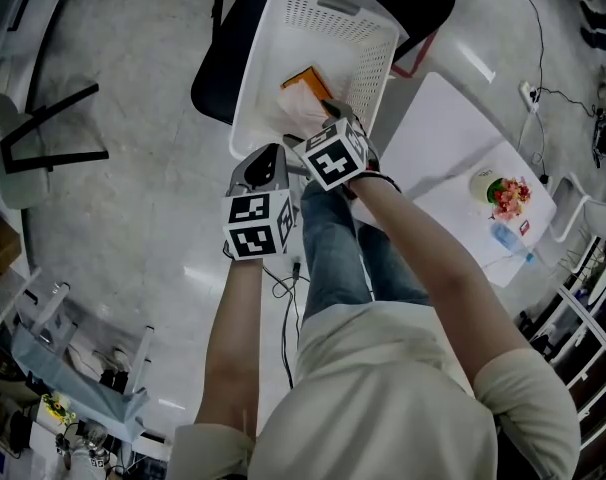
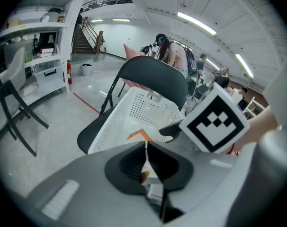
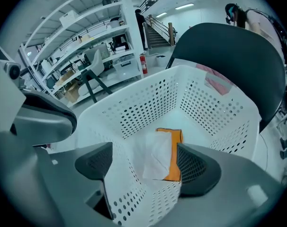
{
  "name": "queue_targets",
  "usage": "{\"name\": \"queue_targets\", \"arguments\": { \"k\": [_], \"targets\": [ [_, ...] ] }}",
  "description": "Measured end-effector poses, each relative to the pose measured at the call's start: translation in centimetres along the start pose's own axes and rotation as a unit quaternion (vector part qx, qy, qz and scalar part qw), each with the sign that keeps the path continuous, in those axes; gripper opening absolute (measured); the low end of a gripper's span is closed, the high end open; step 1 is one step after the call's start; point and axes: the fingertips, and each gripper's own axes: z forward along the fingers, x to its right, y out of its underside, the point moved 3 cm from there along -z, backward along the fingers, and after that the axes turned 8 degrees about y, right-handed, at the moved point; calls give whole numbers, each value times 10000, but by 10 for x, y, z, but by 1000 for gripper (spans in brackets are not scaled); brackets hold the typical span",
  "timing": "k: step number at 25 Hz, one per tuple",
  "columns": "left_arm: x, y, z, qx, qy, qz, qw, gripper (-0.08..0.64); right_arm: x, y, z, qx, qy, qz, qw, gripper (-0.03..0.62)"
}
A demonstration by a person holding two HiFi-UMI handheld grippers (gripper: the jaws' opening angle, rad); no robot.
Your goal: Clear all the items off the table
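Note:
A white perforated basket stands on a black chair. In it an orange flat item lies under a white tissue-like packet. My right gripper hangs over the basket's near rim, jaws wide apart and empty, with the packet lying below between them. My left gripper stays just outside the basket. Its pads are pressed together on a thin white piece with a coloured speck; what that piece is I cannot tell.
A white table stands at my right with a flowered cup and a blue item on it. Black chair legs stand on the grey floor at the left. Cables run behind the table. People stand far off in the left gripper view.

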Motion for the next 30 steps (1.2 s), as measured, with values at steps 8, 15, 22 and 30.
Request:
{"name": "queue_targets", "arguments": {
  "k": [8, 15, 22, 30],
  "targets": [
    [4, -2, -5, 26, 17, 38, 10000, 17, -1, 1, -14, 83, 62, 85, 9999, 398],
    [13, -4, -10, 15, 43, 132, 9999, 17, 3, 1, -36, 241, 179, 287, 9991, 299],
    [24, -10, -17, 63, 2, 159, 9999, 17, 12, 3, -61, 368, 327, 508, 9975, 196],
    [38, -16, -22, 69, 34, 252, 9997, 15, 22, 5, -90, 475, 656, 573, 9951, 40]
  ]
}}
